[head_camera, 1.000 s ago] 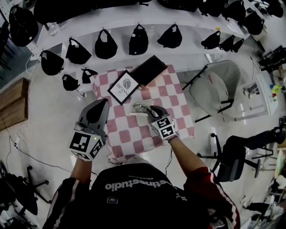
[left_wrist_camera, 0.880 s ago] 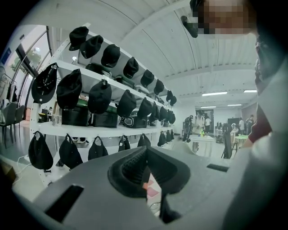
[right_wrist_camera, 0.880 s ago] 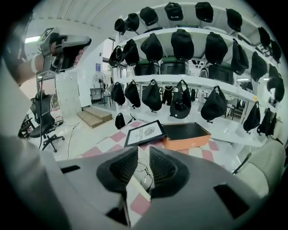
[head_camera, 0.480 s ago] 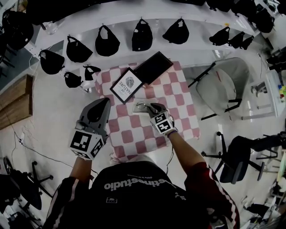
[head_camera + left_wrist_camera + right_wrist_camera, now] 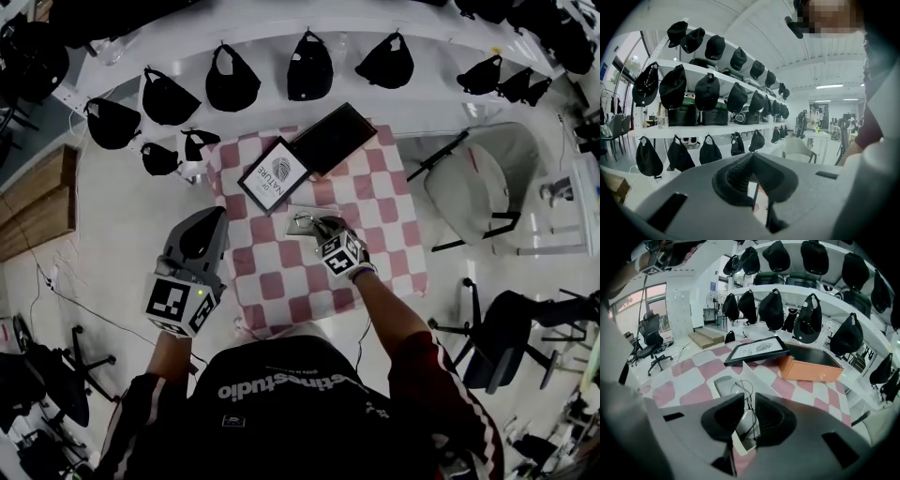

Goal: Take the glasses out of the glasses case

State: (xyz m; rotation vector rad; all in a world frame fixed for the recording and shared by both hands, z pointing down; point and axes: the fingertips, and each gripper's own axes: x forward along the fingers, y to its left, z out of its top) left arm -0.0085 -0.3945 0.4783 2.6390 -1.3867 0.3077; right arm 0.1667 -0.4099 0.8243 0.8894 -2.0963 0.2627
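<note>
**Head view.** The right tool (image 5: 323, 226) is over the middle of the table (image 5: 380, 202), with its tip at the open glasses case (image 5: 292, 218). The left tool (image 5: 217, 217) hangs at the table's left edge, well apart from the case. A framed card (image 5: 274, 175) and a black box (image 5: 328, 138) lie at the far side, beyond the case.

**Left gripper view.** The jaws are closed to a slit with nothing between them. This tool is idle.

**Right gripper view.** The jaws are clenched on the thin wire glasses (image 5: 742, 391), which lie in the white case on the table. One lens ring shows just ahead of the tips.

**Assessment.** The grasp appears made and the lift not yet begun. The next move calls for a gentle, straight upward draw, so that the wire frame clears the case's raised flap without dragging the light case along. The left tool could pin the case down.

**Room.** Open cloth lies to the right and on the near side for setting the glasses down. The card and box crowd the far side.
</note>
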